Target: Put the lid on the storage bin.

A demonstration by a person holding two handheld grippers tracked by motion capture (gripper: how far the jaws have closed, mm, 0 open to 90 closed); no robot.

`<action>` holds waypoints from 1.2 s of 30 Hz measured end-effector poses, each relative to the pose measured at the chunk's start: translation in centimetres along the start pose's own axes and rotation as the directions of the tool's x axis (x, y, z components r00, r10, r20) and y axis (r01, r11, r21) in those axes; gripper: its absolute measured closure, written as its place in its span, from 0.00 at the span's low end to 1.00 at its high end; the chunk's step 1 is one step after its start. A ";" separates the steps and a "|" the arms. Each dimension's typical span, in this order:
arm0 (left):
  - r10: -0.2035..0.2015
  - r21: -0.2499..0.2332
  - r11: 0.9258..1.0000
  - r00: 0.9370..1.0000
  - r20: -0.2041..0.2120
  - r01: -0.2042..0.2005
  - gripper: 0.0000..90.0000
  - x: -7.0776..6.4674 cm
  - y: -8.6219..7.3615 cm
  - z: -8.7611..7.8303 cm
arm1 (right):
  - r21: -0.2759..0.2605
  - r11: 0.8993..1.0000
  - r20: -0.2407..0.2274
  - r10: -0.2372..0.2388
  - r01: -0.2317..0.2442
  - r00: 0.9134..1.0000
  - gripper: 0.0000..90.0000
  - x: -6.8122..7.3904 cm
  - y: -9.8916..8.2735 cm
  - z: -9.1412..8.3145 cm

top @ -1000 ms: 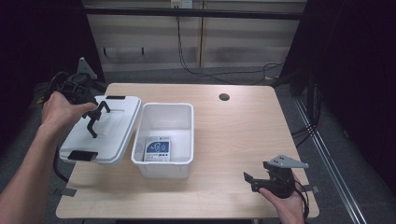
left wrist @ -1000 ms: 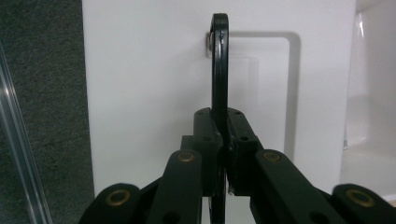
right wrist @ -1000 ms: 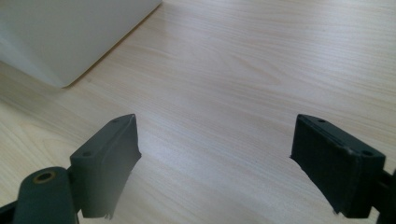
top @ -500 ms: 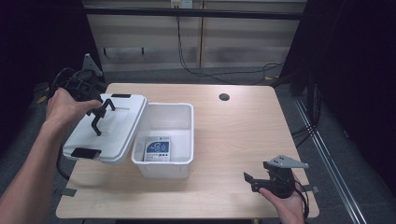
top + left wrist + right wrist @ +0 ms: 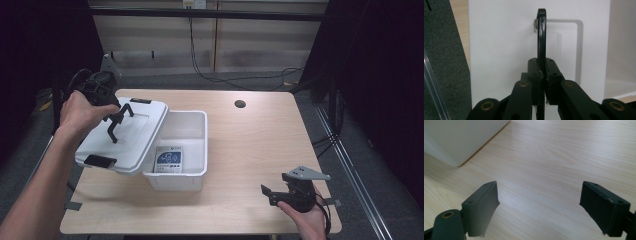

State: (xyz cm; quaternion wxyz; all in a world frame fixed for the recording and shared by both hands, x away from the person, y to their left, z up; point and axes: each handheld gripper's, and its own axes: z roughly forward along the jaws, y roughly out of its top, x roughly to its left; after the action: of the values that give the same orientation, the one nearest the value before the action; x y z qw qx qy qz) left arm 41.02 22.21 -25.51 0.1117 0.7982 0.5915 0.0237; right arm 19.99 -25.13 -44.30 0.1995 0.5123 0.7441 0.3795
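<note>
- overhead, the left gripper [image 5: 114,125] was seen clamped on the black handle [image 5: 120,118] of the white lid [image 5: 125,137], its jaws drawn tight together.
- in the left gripper view the pads [image 5: 535,72] were pressed against both sides of the thin handle [image 5: 541,37], which stood upright off the lid [image 5: 499,50] between them.
- the lid was held tilted, its right edge lying over the left rim of the white bin [image 5: 197,117], with a black latch [image 5: 97,161] shown on its near end.
- the bin was set on the wooden table [image 5: 255,145], open at the top, and a card with a blue print [image 5: 169,159] was seen lying inside it.
- the left hand [image 5: 82,112] was wrapped over the gripper body, the forearm stretched in from the lower left corner and the tool angled down and to the right toward the lid.
- the right gripper [image 5: 270,192] was held with its jaws spread wide, nothing between them; in the right gripper view bare tabletop [image 5: 544,165] was seen between the two pads [image 5: 484,202], with a corner of the bin [image 5: 459,137] farther off.
- the right hand [image 5: 302,217] was rested low at the near right edge of the table, well apart from the bin, the tool pointed leftward.
</note>
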 end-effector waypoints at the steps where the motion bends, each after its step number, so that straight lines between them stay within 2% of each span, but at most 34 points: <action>1: 0.003 -0.001 1.000 1.000 -0.005 -0.003 0.94 -0.1 0.0 -0.1 | 0.000 1.000 0.000 0.000 0.000 1.000 0.16 0.0 0.0 0.0; 5: 0.012 -0.002 1.000 1.000 -0.019 -0.013 0.94 -1.0 0.2 -0.2 | 0.001 1.000 -0.002 0.000 0.000 1.000 0.16 0.0 0.0 0.0; 11: 0.055 0.010 0.998 0.998 -0.025 -0.055 0.94 -2.6 0.6 0.0 | 0.003 1.000 -0.001 0.002 -0.002 1.000 0.16 0.0 0.0 0.0; 18: 0.056 0.012 0.998 0.998 -0.002 -0.056 0.94 -4.0 1.0 0.6 | 0.005 1.000 -0.003 0.000 0.000 1.000 0.16 0.0 0.0 0.0; 21: 0.057 0.017 0.998 0.998 -0.011 -0.057 0.94 -4.7 1.1 0.7 | 0.004 1.000 -0.006 -0.002 0.002 1.000 0.16 0.0 0.0 0.1; 24: 0.029 0.010 1.000 0.999 0.014 -0.030 0.94 -5.3 1.3 0.9 | 0.014 1.000 -0.013 -0.006 0.006 1.000 0.17 0.1 0.0 0.1; 27: 0.012 0.012 1.000 1.000 0.013 -0.012 0.94 -5.6 1.5 1.0 | 0.017 1.000 -0.016 -0.002 0.002 1.000 0.17 0.1 0.0 0.1; 29: -0.024 0.008 1.000 1.000 -0.003 0.024 0.94 -6.0 1.7 1.2 | 0.016 1.000 -0.015 -0.002 0.002 1.000 0.17 0.1 0.0 0.1; 36: -0.085 0.010 0.996 0.996 0.012 0.085 0.94 -6.7 2.0 1.3 | 0.021 1.000 -0.019 -0.002 0.003 1.000 0.17 0.1 0.0 0.1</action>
State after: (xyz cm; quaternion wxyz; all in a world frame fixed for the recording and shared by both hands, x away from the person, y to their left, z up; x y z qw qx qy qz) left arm 41.12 15.10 -25.78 0.1125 0.7729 0.6244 0.0110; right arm 20.04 -24.99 -44.32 0.1876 0.5098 0.7505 0.3764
